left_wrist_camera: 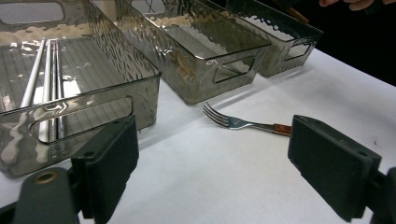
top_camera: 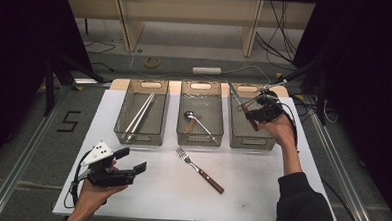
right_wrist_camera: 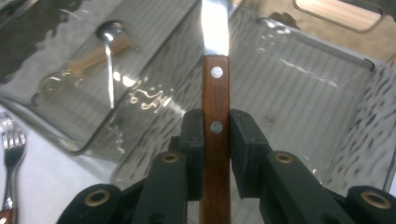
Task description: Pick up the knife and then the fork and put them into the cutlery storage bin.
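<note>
A knife [top_camera: 242, 105] with a brown wooden handle and steel blade hangs above the right-hand grey bin [top_camera: 252, 143]. My right gripper [top_camera: 256, 113] is shut on its handle. In the right gripper view the pads [right_wrist_camera: 194, 140] press both sides of the riveted handle [right_wrist_camera: 215, 93], blade pointing away over the ribbed bin floor [right_wrist_camera: 303, 93]. A fork [top_camera: 199, 169] with a matching wooden handle lies on the white table, tines toward the bins. My left gripper [top_camera: 132, 159] rests at the near left, open and holding nothing; the fork [left_wrist_camera: 243, 123] lies beyond its jaws [left_wrist_camera: 219, 158].
Three clear grey bins stand in a row at the back of the white board. The left bin [top_camera: 140, 138] holds chopsticks [top_camera: 139, 115]; the middle bin [top_camera: 199, 139] holds a spoon [top_camera: 198, 120]. Beyond the board are the floor, cables and wooden table legs.
</note>
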